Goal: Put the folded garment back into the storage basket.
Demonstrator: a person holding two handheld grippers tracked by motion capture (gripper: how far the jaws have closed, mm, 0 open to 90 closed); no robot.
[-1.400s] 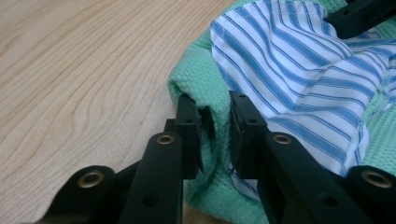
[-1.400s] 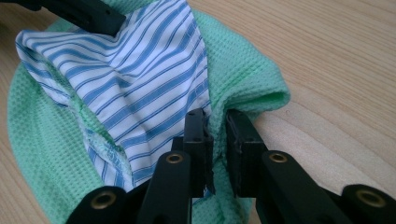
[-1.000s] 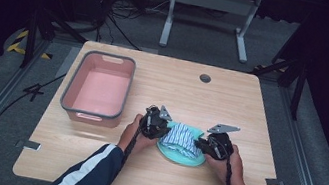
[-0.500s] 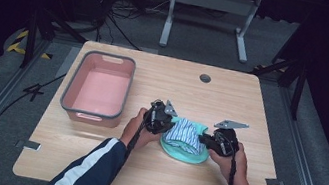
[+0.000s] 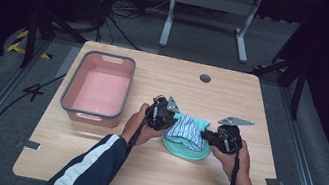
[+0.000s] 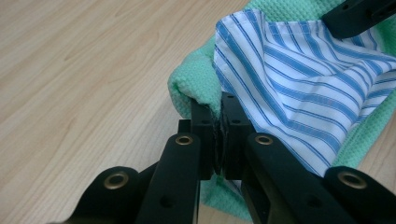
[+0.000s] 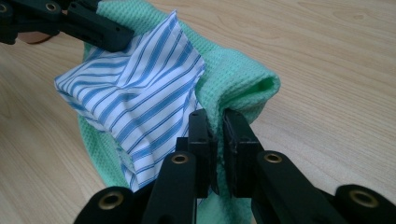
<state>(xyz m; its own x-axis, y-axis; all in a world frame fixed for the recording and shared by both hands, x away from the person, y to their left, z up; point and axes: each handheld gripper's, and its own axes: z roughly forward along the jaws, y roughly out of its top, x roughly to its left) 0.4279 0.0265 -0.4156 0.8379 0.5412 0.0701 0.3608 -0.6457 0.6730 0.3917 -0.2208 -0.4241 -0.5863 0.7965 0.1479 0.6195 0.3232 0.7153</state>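
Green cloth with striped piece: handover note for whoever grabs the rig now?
Left gripper: shut on the green cloth at its left edge.
Right gripper: shut on the green cloth's opposite edge.
Striped cloth lies on top of the green one, near the table's front centre. Pink bin sits to the left.
Done: both edges gripped, slightly raised.
Left: probably carry the bundle, perhaps to the bin.

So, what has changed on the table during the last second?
Both grippers, the left gripper and the right gripper, moved slightly toward the person, taking the green cloth and the striped cloth along. Both jaws stay shut on the cloth edges. The pink bin stayed in its place.
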